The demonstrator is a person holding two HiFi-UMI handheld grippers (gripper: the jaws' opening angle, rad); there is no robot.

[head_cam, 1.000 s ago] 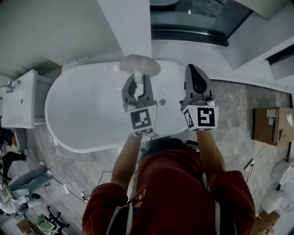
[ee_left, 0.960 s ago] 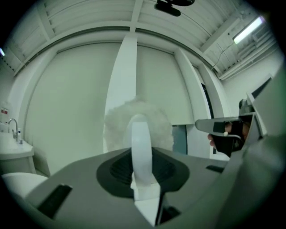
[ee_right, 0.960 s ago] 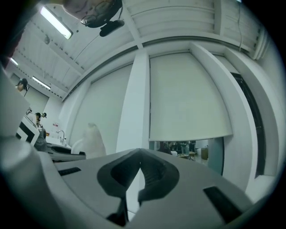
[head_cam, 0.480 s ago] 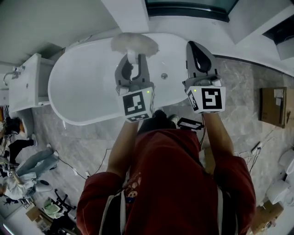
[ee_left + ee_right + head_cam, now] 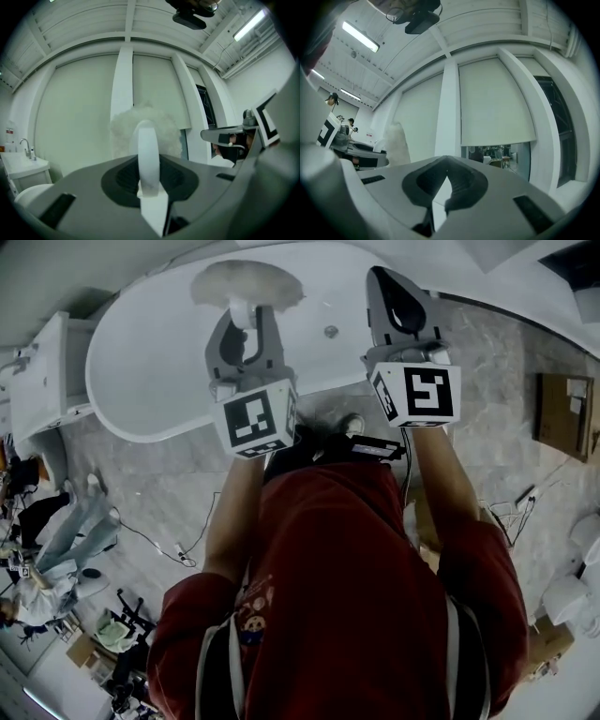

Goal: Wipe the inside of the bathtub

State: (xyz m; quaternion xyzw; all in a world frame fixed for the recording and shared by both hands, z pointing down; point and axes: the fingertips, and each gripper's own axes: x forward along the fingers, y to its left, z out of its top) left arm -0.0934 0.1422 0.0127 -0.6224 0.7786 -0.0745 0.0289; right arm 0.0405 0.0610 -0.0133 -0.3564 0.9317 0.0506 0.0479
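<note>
A person in a red top, seen from above, holds two grippers out towards a white bathtub (image 5: 155, 367) that lies at 12 o'clock in the head view.

Over the last second the tub has slid up the head view and both grippers have risen nearer the camera. This suggests the person is straightening up or stepping back. Wiping looks paused rather than under way.

The left gripper (image 5: 246, 322) is clamped on the white handle (image 5: 241, 312) of a fluffy white pad (image 5: 247, 282), as it was a second ago. The pad sits at 12 o'clock, over the tub's far rim.

In the left gripper view the handle (image 5: 147, 150) stands upright between the jaws. The pad (image 5: 145, 123) shows against a wall and blind, so it is probably lifted clear of the tub.

The right gripper (image 5: 389, 287), at 1 o'clock, has its jaws pressed together on nothing, as the right gripper view (image 5: 439, 193) confirms.

The tub's far edge is cut off at the top of the head view. The head view alone cannot show whether the pad touches the tub. Neither gripper view shows the tub's inside. The pad's underside is hidden.
</note>
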